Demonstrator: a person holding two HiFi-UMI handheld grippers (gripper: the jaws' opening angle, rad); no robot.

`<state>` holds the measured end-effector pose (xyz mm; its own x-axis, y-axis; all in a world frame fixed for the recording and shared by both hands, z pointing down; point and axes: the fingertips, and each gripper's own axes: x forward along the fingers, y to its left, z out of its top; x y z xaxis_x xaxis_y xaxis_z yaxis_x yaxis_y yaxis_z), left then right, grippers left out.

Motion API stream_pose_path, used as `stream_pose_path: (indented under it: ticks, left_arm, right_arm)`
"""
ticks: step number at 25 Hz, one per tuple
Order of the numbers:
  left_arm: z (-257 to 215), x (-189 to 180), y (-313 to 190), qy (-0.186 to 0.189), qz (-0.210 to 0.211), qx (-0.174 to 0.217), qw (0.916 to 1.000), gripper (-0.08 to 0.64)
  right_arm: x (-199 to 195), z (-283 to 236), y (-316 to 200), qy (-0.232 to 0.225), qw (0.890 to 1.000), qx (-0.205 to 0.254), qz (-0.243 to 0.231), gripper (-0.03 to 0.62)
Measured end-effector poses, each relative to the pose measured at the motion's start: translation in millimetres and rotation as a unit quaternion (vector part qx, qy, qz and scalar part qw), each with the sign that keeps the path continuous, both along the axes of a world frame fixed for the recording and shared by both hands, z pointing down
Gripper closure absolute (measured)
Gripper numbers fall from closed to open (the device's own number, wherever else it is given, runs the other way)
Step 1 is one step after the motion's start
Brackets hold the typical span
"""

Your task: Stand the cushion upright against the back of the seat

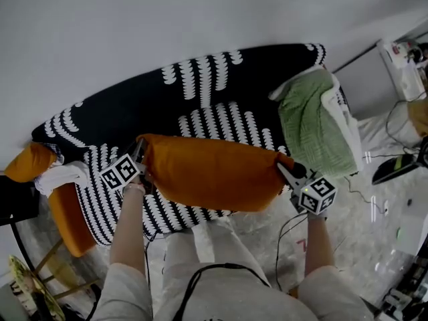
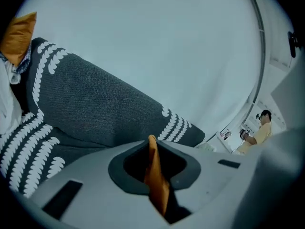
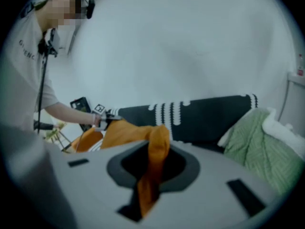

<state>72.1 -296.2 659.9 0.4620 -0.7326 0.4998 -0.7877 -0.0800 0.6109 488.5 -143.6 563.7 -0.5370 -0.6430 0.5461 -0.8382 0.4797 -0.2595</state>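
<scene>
The right gripper has its jaws closed on a bunched corner of the orange cushion, which hangs between them. Beyond the claw and to its left, the cushion stretches to the left gripper in a person's hand. Straight ahead is the black, white-patterned sofa. A green blanket lies at the right.

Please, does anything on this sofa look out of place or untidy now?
Yes. The orange cushion is held lengthwise at the front of the sofa, pinched at its ends by the left gripper and right gripper, not upright against the back. A green blanket is heaped, crumpled, on its right end.
</scene>
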Motion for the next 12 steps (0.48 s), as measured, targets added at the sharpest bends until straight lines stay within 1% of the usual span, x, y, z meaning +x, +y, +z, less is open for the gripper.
stream_pose_path:
  ticks: [3,5,8,12]
  left_arm:
    - [-16,3,8,0.026,-0.004,0.020,0.9995,0.505]
    - [-27,3,14,0.033,-0.006,0.036,0.9988,0.505]
    - [-43,-6,23,0.037,-0.027,0.059,0.9972,0.506]
    - [-62,-24,33,0.029,-0.059,0.084,0.9943,0.505]
  right_arm:
    - [11,2,-20,-0.007,0.999,-0.003,0.053,0.531]
    - [16,3,-34,-0.012,0.997,0.000,0.075,0.531]
    - [13,8,-51,-0.005,0.997,0.002,0.075,0.531]
    - [2,14,-66,-0.004,0.998,-0.004,0.069,0.529]
